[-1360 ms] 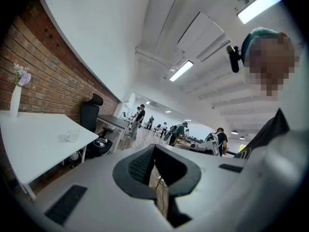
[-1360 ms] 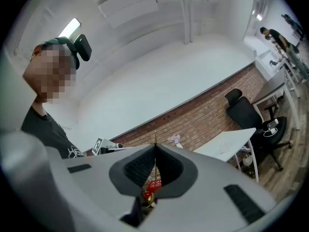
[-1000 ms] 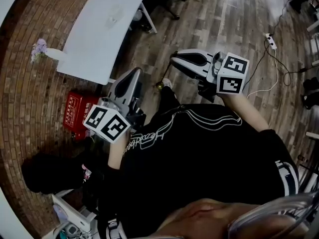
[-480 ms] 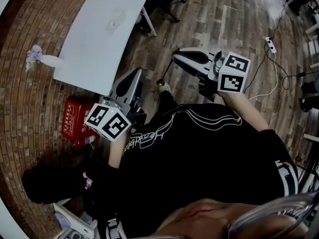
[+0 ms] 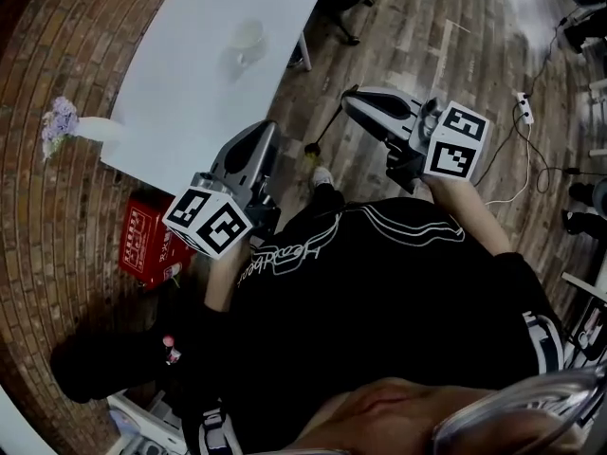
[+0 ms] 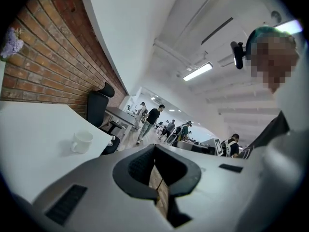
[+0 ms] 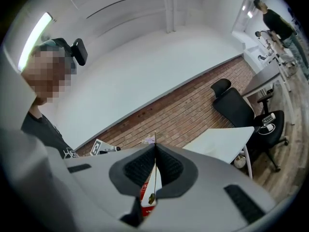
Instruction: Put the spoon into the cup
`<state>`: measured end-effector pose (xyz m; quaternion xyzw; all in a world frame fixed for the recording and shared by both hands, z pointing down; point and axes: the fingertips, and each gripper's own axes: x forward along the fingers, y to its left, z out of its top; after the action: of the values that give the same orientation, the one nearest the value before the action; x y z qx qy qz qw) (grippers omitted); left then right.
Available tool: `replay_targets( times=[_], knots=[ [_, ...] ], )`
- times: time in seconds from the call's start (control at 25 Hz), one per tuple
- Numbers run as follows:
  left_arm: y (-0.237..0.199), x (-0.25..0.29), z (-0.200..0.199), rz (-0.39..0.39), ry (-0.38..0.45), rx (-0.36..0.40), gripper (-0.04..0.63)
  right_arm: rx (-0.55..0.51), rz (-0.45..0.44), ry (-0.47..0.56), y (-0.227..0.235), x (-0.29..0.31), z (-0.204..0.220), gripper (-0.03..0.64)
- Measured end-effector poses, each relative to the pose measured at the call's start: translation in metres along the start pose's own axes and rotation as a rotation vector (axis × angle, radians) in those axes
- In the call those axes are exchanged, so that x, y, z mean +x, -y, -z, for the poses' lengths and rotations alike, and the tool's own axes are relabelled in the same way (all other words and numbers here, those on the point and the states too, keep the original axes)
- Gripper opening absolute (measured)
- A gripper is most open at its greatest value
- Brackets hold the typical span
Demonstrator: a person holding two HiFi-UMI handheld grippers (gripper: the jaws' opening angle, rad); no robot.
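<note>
The head view is dim and low in contrast: dark clothing below both claws swallows detail, while the white tabletop (image 5: 180, 83) ahead of the left claw (image 5: 266, 133) is the brightest patch, almost washed out. The cup (image 5: 248, 38) there casts a soft, pale shadow. Floorboards and the brick wall (image 5: 57, 216) bow strongly toward the edges. Both claw views have black, vignetted corners and heavy wide-angle bending. A ceiling strip light (image 6: 198, 71) glows above the left claw, and another strip light (image 7: 36, 35) flares up and left of the right claw (image 7: 155, 146). The claw bodies nearest each lens look soft, and the far floor in the head view is smeared.
</note>
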<state>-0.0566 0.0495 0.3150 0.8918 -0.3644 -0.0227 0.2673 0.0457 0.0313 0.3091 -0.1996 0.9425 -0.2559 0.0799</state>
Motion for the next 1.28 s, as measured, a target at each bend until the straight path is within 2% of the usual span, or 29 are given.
replay_targets(
  times=[0.24, 0.52, 0.72, 0.84, 1.28],
  knots=[
    [-0.078, 0.029, -0.051, -0.011, 0.005, -0.003, 0.005, 0.002, 0.021, -0.02, 0.054, 0.064, -0.03, -0.002],
    [-0.158, 0.059, -0.087, -0.038, -0.011, -0.031, 0.005, -0.014, 0.051, -0.058, 0.119, 0.133, -0.054, -0.002],
    [-0.161, 0.062, -0.076, -0.044, -0.024, -0.036, 0.005, 0.016, 0.094, -0.021, 0.134, 0.134, -0.053, -0.002],
    [-0.177, 0.069, -0.077, -0.065, -0.028, -0.053, 0.005, 0.027, 0.1, -0.01, 0.153, 0.148, -0.062, -0.002],
    [-0.25, 0.102, -0.104, -0.194, -0.006, -0.129, 0.005, 0.03, 0.02, -0.093, 0.226, 0.217, -0.089, -0.002]
  ],
)
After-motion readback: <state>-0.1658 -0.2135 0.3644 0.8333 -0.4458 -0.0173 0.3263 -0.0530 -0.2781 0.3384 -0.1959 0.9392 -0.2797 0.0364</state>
